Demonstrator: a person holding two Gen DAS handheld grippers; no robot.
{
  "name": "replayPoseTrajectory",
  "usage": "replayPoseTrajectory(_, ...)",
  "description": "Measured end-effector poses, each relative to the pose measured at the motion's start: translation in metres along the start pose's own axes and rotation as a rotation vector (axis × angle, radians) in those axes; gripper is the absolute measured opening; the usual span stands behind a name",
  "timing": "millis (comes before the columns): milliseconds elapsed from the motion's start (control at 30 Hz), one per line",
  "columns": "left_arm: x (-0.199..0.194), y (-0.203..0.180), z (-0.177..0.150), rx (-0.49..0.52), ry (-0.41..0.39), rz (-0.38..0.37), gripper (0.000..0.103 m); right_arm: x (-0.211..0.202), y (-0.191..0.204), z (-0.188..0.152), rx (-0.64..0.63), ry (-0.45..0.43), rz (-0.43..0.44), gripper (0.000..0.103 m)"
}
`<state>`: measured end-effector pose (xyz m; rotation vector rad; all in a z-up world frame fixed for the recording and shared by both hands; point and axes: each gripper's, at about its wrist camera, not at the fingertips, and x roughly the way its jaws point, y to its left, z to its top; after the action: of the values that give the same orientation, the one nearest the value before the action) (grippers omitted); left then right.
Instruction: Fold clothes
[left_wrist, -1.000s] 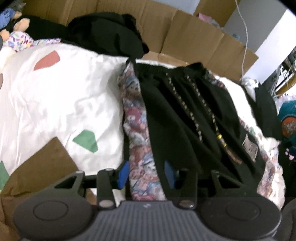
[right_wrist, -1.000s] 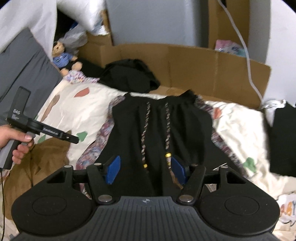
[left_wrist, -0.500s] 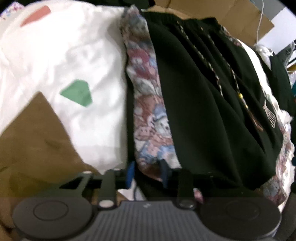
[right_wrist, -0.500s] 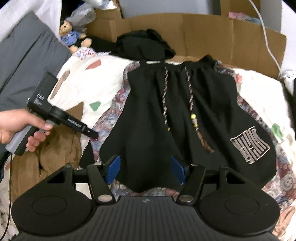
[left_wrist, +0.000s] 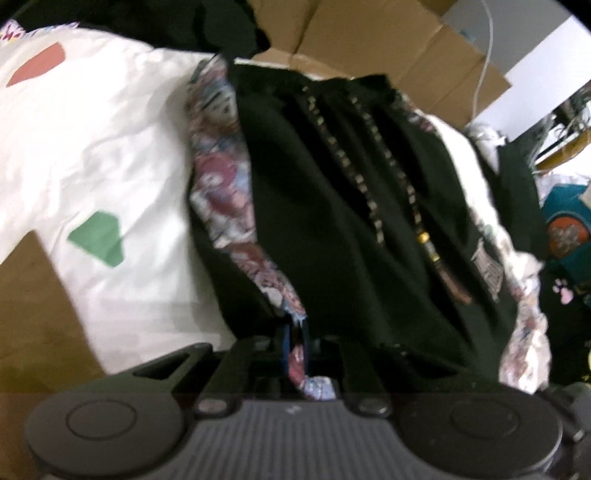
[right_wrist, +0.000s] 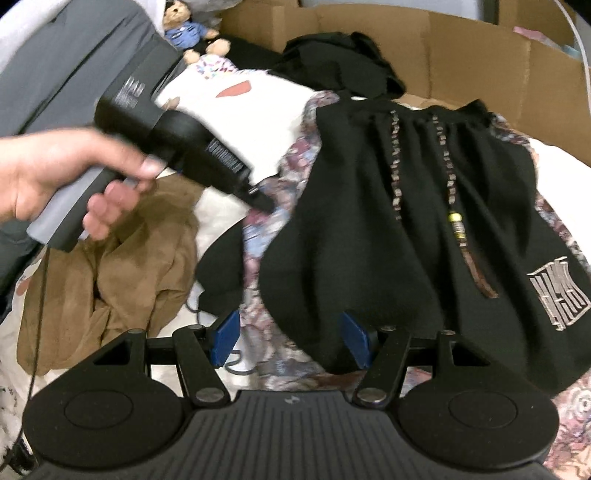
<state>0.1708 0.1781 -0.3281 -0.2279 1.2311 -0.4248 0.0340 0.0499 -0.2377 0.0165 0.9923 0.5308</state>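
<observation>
Black drawstring shorts (left_wrist: 332, 229) (right_wrist: 388, 240) lie flat on a floral patterned garment (left_wrist: 218, 155) (right_wrist: 258, 236) on the bed. My left gripper (left_wrist: 294, 347) has its jaws closing tight, with the patterned garment's near left edge pinched between the blue pads. In the right wrist view a hand (right_wrist: 55, 173) holds that left gripper (right_wrist: 260, 199), its tip down at the patterned cloth. My right gripper (right_wrist: 290, 338) is open just above the shorts' near left hem. The hem lies between its blue pads (right_wrist: 225, 336), and they do not press on it.
A crumpled brown garment (right_wrist: 122, 273) lies at the left on the white sheet (left_wrist: 92, 147) with coloured shapes. Cardboard walls (right_wrist: 461, 48) and a pile of black clothes (right_wrist: 332, 62) stand behind. A teddy bear (right_wrist: 184, 33) and a grey cushion (right_wrist: 55, 74) sit far left.
My left gripper's jaws went from wide apart to pinched on the patterned garment's edge. My right gripper dropped closer to the shorts' hem, staying open.
</observation>
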Motion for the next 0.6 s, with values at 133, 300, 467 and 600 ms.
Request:
replayPoseTrajectory(133, 0.005, -0.01, 0.006, 0.003, -0.009, -0.027, 0.007, 0.014, 0.008, -0.006, -0.037, 0.054, -0.033, 0.063)
replayPoseTrajectory(300, 0.009, -0.015, 0.011, -0.006, -0.031, -0.058, 0.007, 0.027, -0.003, -0.013, -0.014, 0.121, -0.063, 0.025)
replayPoseTrajectory(467, 0.004, -0.015, 0.013, -0.009, -0.054, -0.06, 0.007, 0.022, -0.015, -0.014, -0.003, 0.138, -0.105, 0.007)
replayPoseTrajectory(600, 0.0, -0.016, 0.018, -0.019, -0.074, -0.067, 0.006, 0.013, -0.017, -0.008, 0.01, 0.112, -0.084, 0.009)
